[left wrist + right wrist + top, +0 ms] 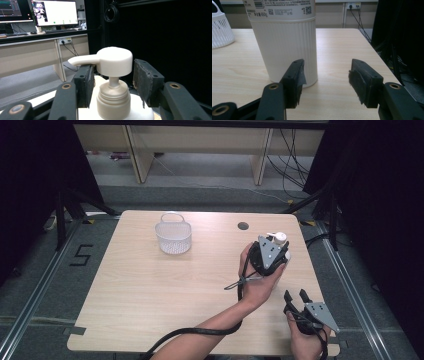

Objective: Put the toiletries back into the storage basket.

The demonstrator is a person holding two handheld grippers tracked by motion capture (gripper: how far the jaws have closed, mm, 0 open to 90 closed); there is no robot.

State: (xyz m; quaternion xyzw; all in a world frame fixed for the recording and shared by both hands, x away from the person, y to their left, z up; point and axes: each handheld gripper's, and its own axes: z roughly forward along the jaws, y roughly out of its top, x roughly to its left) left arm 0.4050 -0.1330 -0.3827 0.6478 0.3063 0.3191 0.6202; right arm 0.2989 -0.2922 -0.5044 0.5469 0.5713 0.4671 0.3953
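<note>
A white pump bottle (pixel 278 238) stands on the right part of the wooden table (pixel 150 285). My left gripper (pixel 279 246) hangs over its top, a hand wrapped around the gripper body. In the left gripper view the pump head (pixel 115 61) sits between the two jaws of that gripper (pixel 113 73), with a thin gap on each side and the spout reaching over one jaw. My right gripper (pixel 295 295) rests near the table's front right corner, open and empty. In the right gripper view the ribbed bottle body (pixel 287 42) stands just beyond the jaws of this gripper (pixel 327 72).
A white mesh basket (pixel 173 237) sits at the back middle of the table, its edge also in the right gripper view (pixel 220 32). A round cable hole (pixel 243 225) lies behind the bottle. The table's right edge is close to both grippers.
</note>
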